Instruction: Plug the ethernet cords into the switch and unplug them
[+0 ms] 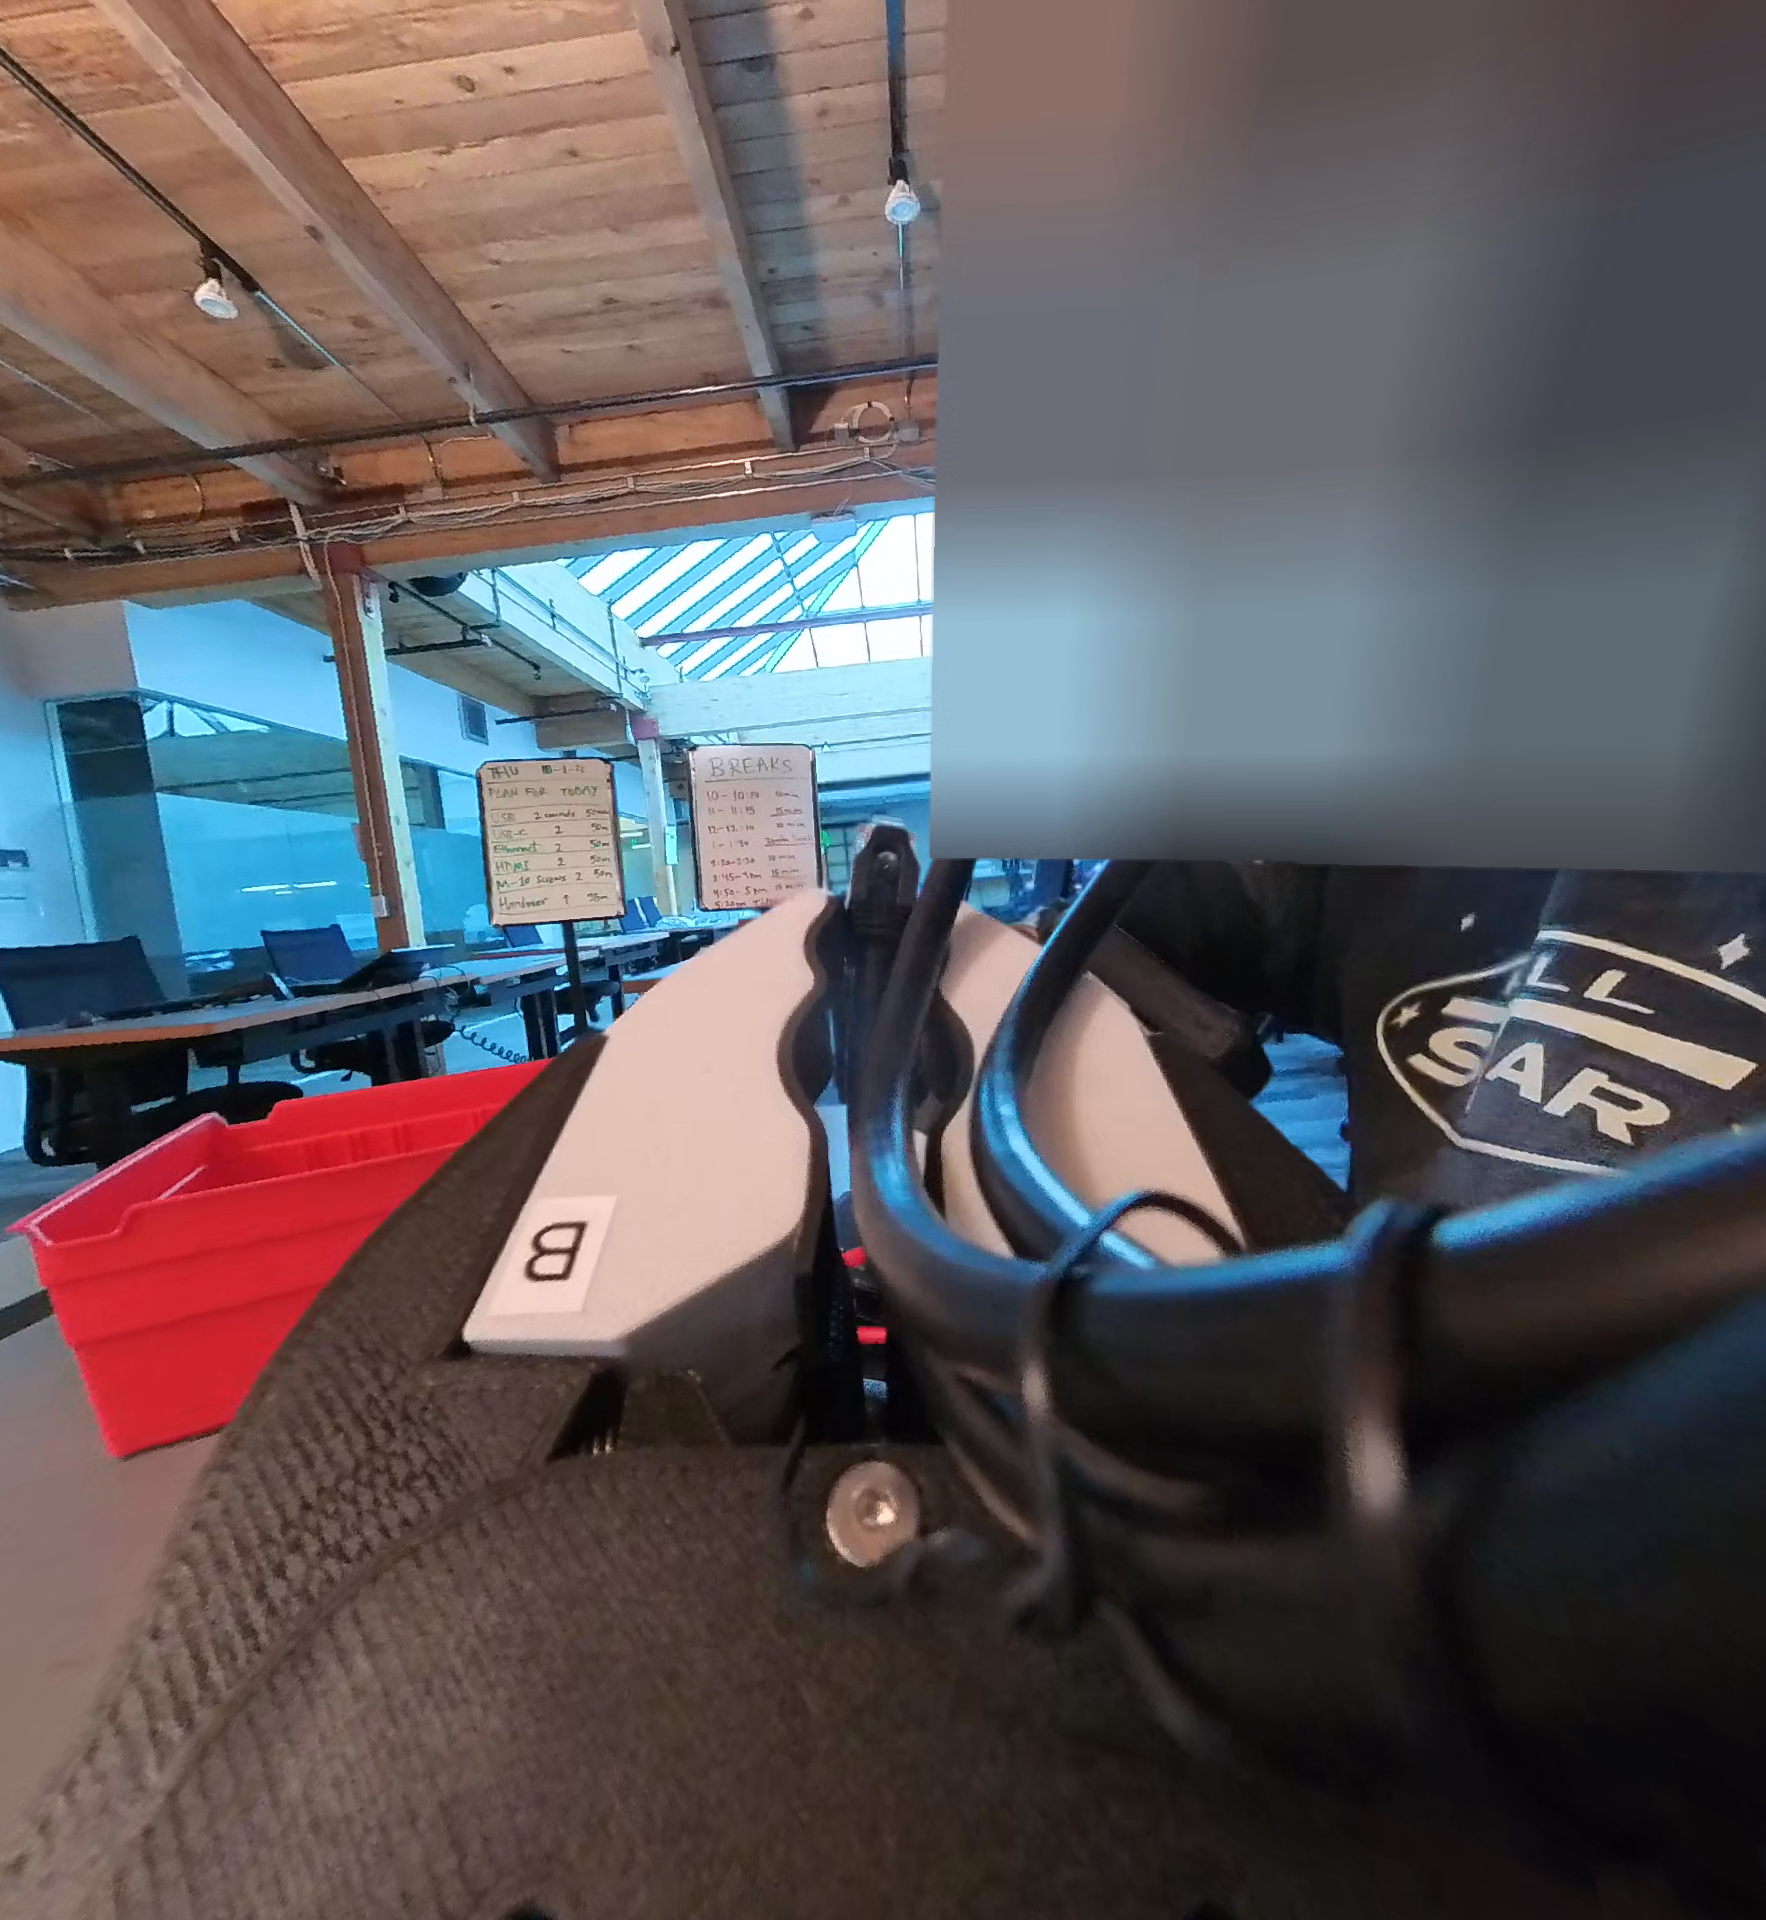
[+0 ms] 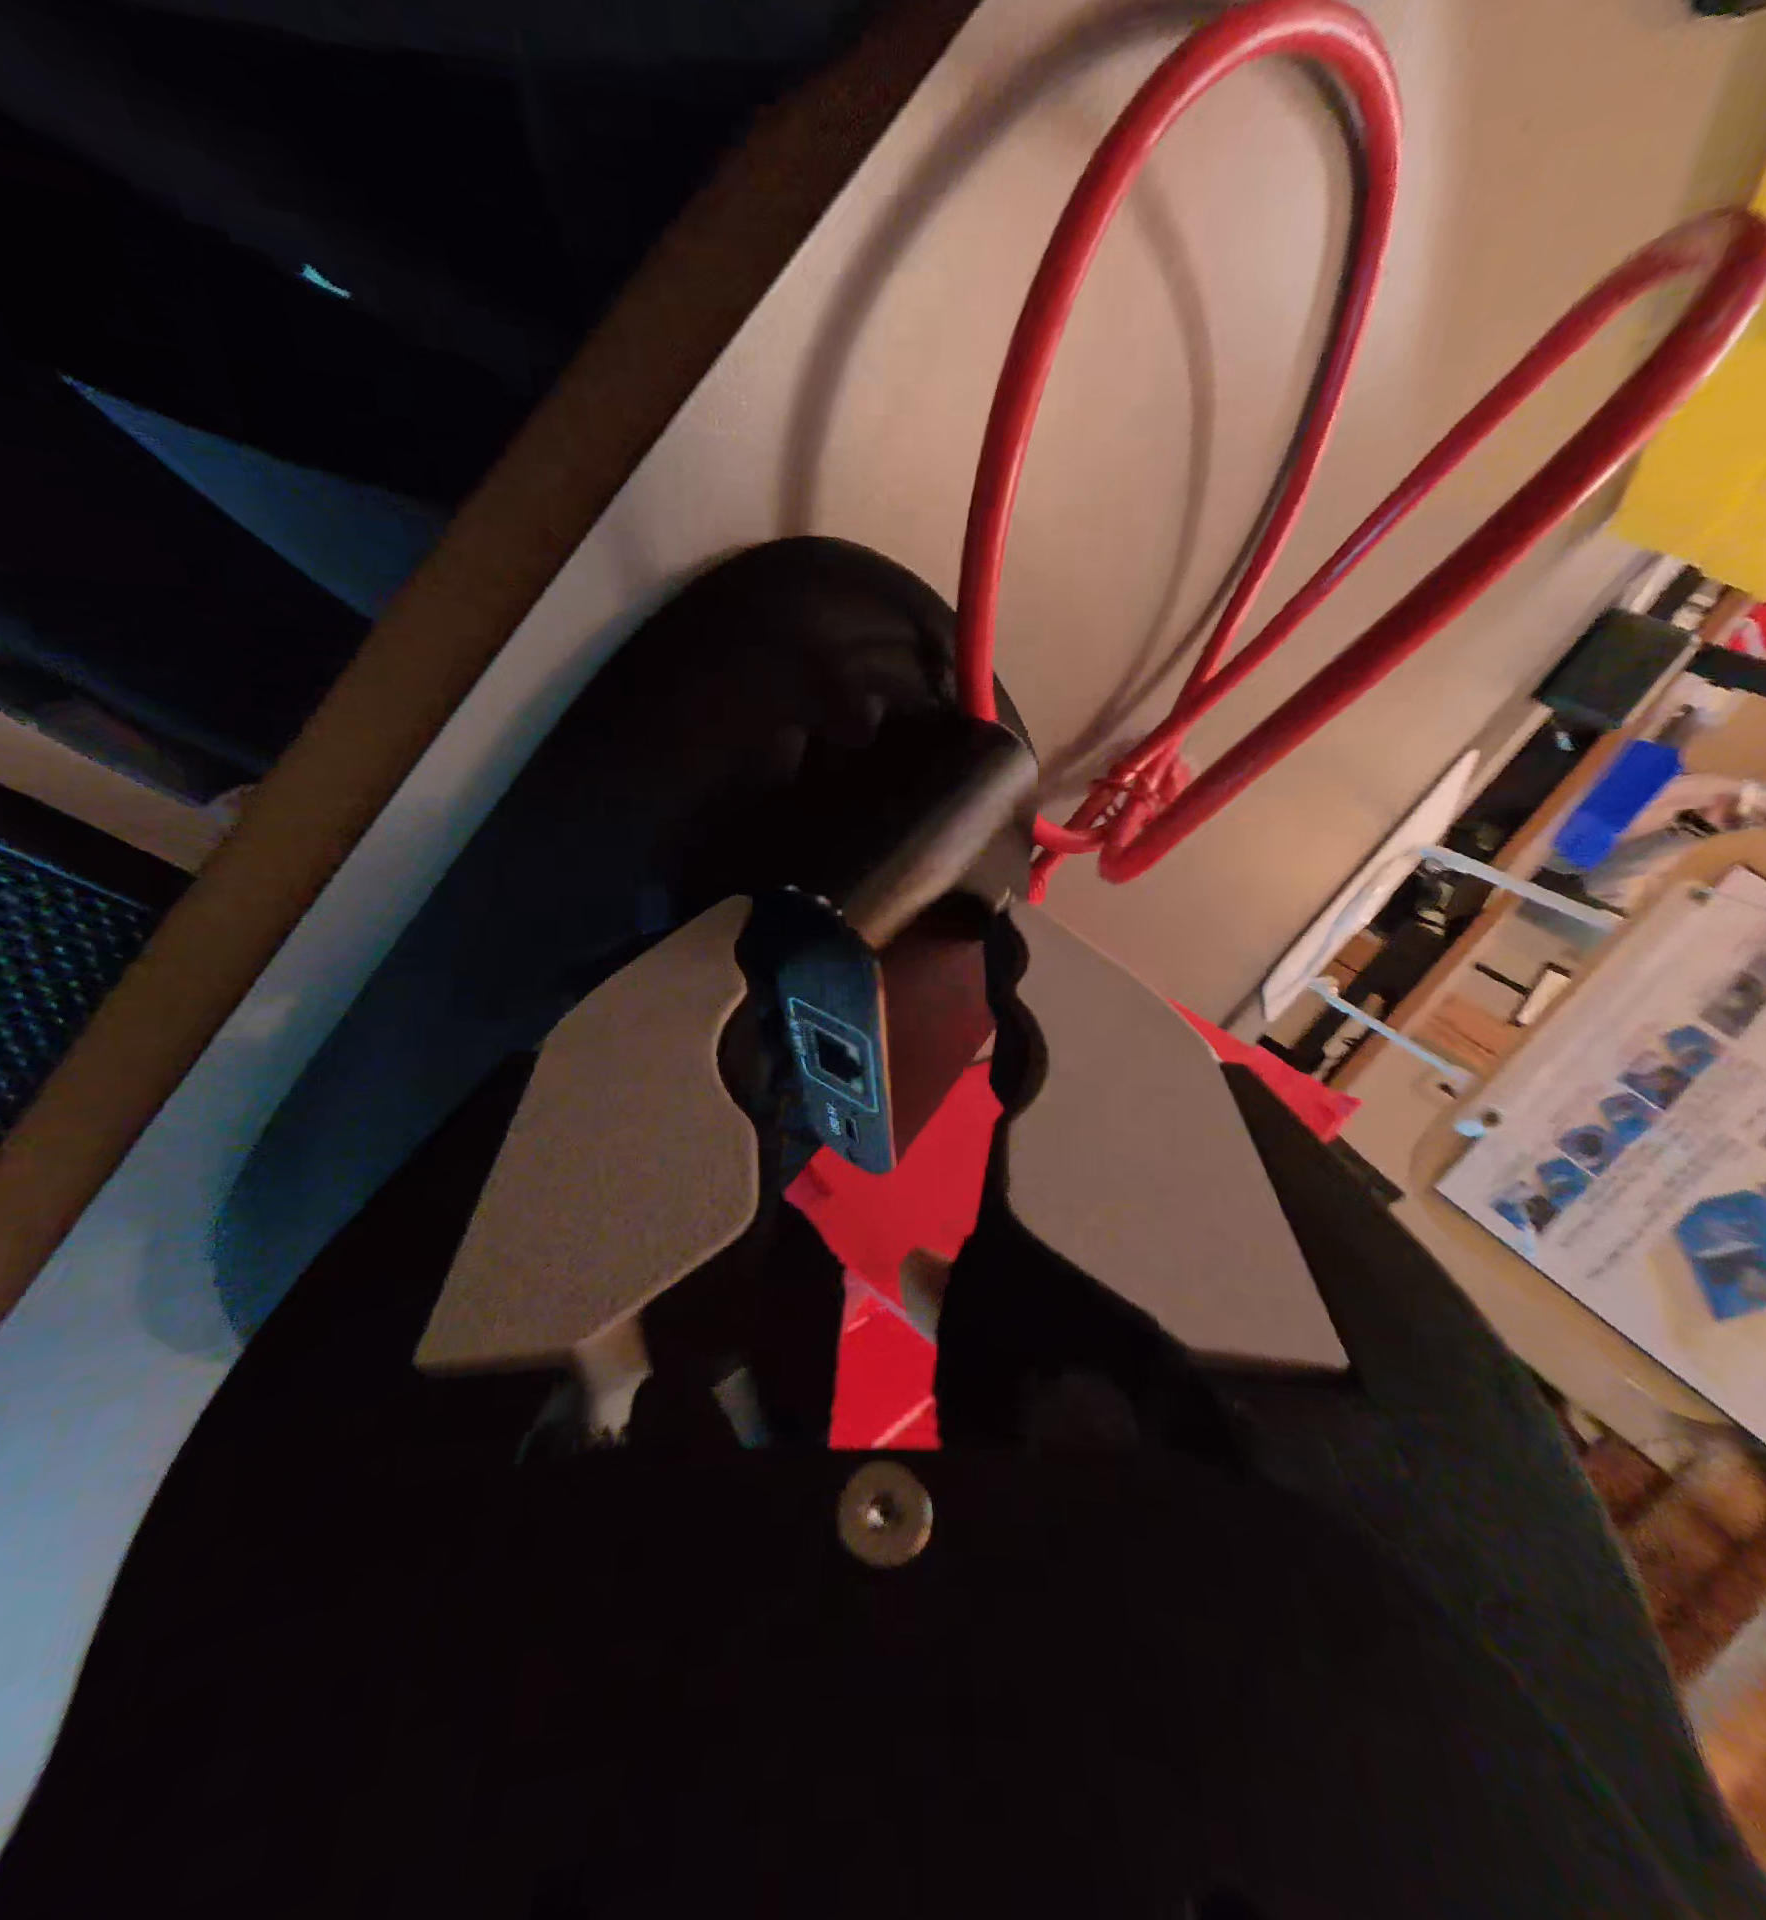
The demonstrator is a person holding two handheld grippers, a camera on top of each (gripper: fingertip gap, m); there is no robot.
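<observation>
Nearby, red bin point(image 1: 183, 1278) beside left gripper point(image 1: 874, 1039).

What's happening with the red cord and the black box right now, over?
Left hand-held gripper shut on black cable. Right hand-held gripper around the switch, grip unclear. Red cord coiled on table, unplugged. Nothing blocking.

Grey jaws on black textured bodies point(image 1: 650, 1662) — silver screws point(image 2: 883, 1513).
</observation>
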